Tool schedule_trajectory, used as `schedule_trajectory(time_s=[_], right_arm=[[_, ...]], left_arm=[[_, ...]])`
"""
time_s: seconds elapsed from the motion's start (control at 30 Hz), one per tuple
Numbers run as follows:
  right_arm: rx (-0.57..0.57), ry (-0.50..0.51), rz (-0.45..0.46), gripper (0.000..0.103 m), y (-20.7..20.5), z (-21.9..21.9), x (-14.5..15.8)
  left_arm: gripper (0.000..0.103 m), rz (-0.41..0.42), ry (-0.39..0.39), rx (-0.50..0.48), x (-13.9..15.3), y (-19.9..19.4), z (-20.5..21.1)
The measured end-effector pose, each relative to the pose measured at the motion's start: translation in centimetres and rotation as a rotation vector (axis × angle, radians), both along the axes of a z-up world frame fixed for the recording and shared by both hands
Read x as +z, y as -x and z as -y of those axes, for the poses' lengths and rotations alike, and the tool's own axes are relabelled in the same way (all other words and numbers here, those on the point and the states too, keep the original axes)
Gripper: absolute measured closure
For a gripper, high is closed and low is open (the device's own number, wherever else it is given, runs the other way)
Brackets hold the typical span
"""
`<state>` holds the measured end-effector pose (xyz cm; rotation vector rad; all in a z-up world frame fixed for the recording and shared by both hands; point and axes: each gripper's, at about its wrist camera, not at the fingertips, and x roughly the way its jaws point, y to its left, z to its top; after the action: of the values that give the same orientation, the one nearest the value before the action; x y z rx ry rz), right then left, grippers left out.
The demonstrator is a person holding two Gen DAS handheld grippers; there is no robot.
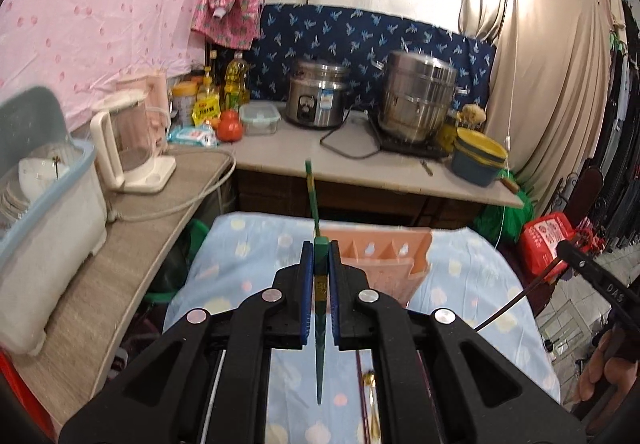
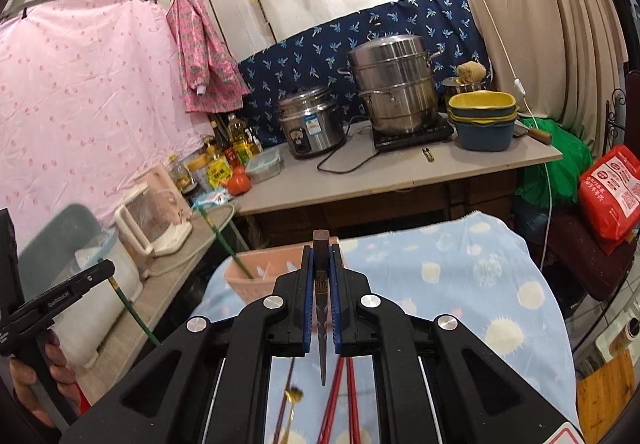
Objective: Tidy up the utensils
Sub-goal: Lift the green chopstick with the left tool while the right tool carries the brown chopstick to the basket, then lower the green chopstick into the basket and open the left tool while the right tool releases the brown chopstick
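My left gripper [image 1: 321, 248] is shut on a green chopstick [image 1: 312, 195] that points up and forward, held above the table. A pink divided utensil holder [image 1: 380, 256] sits on the blue spotted cloth [image 1: 240, 256] just beyond and right of the fingers. My right gripper [image 2: 321, 250] is shut on a dark brown chopstick [image 2: 321, 240], with the pink holder [image 2: 260, 272] ahead to its left. Red chopsticks [image 2: 340, 396] and a gold-tipped utensil [image 2: 294, 396] lie on the cloth under the right gripper. The left gripper and its green chopstick [image 2: 224, 244] show at the left of the right wrist view.
A counter [image 1: 360, 163] behind the table holds a rice cooker [image 1: 316, 95], a steel steamer pot [image 1: 416, 95], stacked bowls [image 1: 480, 155], bottles and a tomato. A side shelf at left carries a kettle [image 1: 132, 139] and a dish bin [image 1: 44, 195]. A red bag [image 2: 612, 191] stands at right.
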<state>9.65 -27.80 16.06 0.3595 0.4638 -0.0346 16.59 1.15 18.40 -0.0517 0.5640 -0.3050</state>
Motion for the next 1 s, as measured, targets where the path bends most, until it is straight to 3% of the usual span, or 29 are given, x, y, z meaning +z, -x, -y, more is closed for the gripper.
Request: schedule_trajectory(time_s=[0.37, 0.57, 0.8, 1.0], right_arm=[[-0.001, -0.038, 0.090, 0.096, -8.2, 1.8, 3.6], [-0.006, -0.090, 0.088, 0.096, -11.6, 2.7, 2.4], [0.014, -0.114, -0.009, 0.095, -14.3, 2.6, -2.5], [0.014, -0.115, -0.040, 0.095, -14.6, 2.6, -4.5]], left_arm=[[0.096, 0.124, 0.090, 0.009, 7.0, -6.3, 2.0], [0.096, 0.105, 0.083, 0.031, 5.3, -9.8, 3.0], [0.096, 0.046, 0.085, 0.058, 1.6, -12.9, 3.0], [0.096, 0.079, 0.103, 0.039, 3.6, -12.2, 2.6]])
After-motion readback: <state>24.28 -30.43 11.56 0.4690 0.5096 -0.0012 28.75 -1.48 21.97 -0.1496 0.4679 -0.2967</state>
